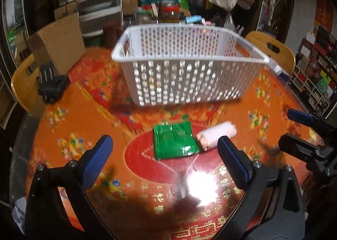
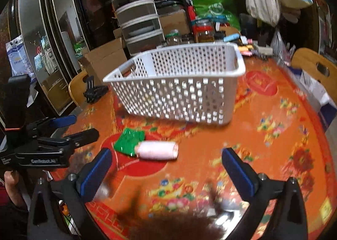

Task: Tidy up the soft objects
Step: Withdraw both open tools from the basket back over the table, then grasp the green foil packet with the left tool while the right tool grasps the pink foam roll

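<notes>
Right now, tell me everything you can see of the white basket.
The white basket is a rectangular plastic bin, its walls pierced with rows of small holes under a solid rolled rim. It stands upright on the orange patterned table, beyond the green packet and the pale roll, apart from both. Its holes show no object inside. Neither claw touches it.

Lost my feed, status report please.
Both grippers, left and right, open, empty. Green packet and pink roll on table, outside basket. Path clear.
</notes>
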### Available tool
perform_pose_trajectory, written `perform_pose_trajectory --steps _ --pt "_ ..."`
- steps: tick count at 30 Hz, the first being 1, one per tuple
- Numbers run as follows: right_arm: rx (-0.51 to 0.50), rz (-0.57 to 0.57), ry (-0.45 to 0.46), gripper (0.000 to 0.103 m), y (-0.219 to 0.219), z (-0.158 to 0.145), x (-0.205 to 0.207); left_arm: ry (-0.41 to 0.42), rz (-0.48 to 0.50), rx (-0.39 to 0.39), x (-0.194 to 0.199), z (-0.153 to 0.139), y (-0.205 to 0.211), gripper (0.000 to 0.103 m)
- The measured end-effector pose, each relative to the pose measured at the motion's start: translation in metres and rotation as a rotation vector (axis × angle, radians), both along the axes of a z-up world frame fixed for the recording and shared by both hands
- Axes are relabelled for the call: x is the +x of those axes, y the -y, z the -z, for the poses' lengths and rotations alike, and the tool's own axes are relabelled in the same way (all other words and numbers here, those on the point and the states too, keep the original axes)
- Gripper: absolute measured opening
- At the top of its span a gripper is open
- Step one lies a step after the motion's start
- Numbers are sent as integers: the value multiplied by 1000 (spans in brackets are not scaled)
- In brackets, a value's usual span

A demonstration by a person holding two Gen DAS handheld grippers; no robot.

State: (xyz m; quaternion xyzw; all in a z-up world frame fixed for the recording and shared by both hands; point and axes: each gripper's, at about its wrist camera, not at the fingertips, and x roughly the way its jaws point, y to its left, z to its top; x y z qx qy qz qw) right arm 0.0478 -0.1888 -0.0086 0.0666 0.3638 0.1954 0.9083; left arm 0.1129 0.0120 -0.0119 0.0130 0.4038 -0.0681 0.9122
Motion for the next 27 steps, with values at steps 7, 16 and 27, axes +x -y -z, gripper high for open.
perform_pose_trajectory --steps 7,16,27 --pt "23 12 -66 103 -1 25 6 -97 -11 -33 26 42 -4 99" --pt "5 31 -120 103 -4 41 15 -152 -40 -82 64 74 -13 99" --pt "-23 22 -117 101 -11 45 21 -166 -38 -41 90 89 4 84"
